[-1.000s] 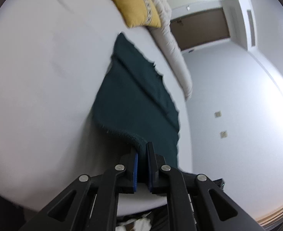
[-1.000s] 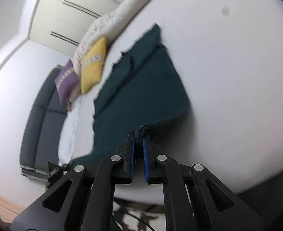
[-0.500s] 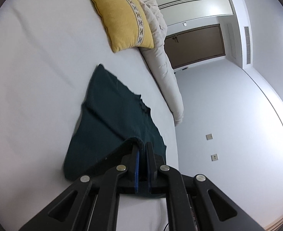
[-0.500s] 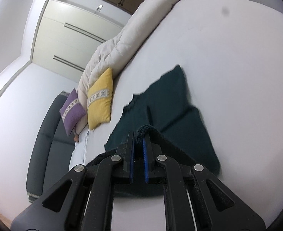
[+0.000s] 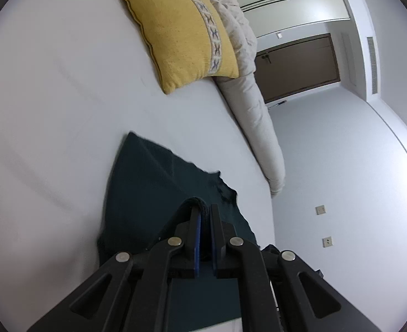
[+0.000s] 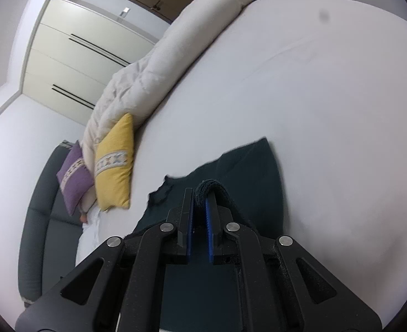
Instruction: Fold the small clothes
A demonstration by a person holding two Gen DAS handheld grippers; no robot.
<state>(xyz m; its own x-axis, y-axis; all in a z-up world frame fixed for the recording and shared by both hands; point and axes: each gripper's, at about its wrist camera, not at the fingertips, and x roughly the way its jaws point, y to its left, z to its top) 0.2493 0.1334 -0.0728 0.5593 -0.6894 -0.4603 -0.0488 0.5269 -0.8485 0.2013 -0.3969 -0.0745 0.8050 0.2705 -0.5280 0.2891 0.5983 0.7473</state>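
Observation:
A dark green knitted garment (image 5: 148, 182) lies on the white bed (image 5: 51, 110), its far part flat and its near edge lifted. My left gripper (image 5: 205, 213) is shut on a bunched corner of that near edge, which pokes up between the blue pads. In the right wrist view the same dark green garment (image 6: 253, 177) spreads ahead, and my right gripper (image 6: 199, 196) is shut on the other near corner, a thick fold sticking out above the tips. The held edge hangs over the flat part of the cloth.
A yellow cushion (image 5: 181, 33) and a rolled beige duvet (image 5: 253, 110) lie at the far side of the bed. A purple cushion (image 6: 74, 174) and a dark grey sofa (image 6: 37, 235) stand beyond the bed (image 6: 328, 110). Wardrobe doors and a brown door lie behind.
Both grippers have carried the near edge of the garment forward over its far part, toward the cushions. The cloth in view has grown shorter and doubled over.

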